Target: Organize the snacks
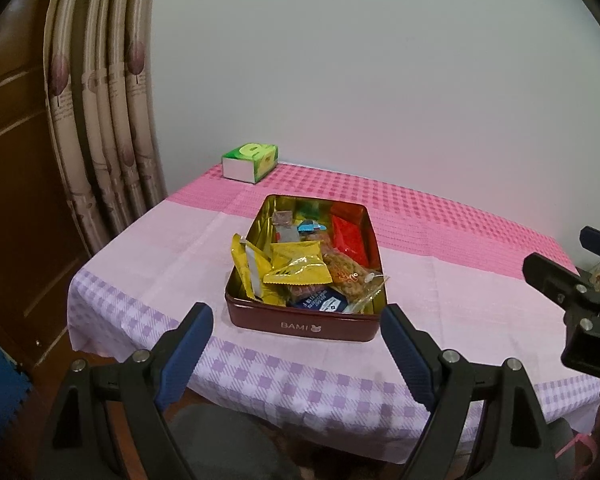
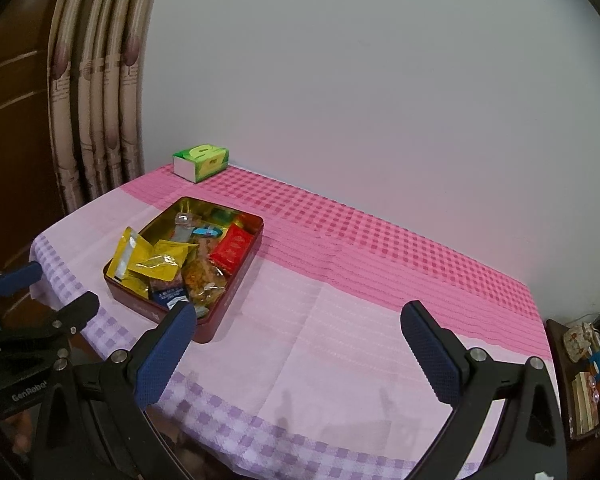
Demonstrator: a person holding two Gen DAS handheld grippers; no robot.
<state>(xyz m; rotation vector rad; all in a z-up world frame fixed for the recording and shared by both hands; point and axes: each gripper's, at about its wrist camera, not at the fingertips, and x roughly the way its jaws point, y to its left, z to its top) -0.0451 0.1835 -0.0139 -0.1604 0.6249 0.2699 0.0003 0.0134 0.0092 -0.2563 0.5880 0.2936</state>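
A dark red tin [image 1: 300,326] marked BAMI stands open on the table, and also shows in the right wrist view [image 2: 220,312]. It holds several snack packets: yellow pouches [image 1: 296,268] [image 2: 156,260], a red packet [image 1: 350,236] [image 2: 232,248], a clear bag of brown snacks [image 1: 348,272] [image 2: 204,276] and a blue packet [image 1: 320,302]. My left gripper [image 1: 298,320] is open and empty, just in front of the tin. My right gripper [image 2: 300,320] is open and empty, above the cloth to the right of the tin.
A green and white tissue box [image 1: 250,162] [image 2: 200,162] sits at the table's far left corner by the wall. A pink and lilac checked cloth [image 2: 340,320] covers the table. Curtains [image 1: 100,100] hang at left. A low shelf with items [image 2: 588,372] stands at right.
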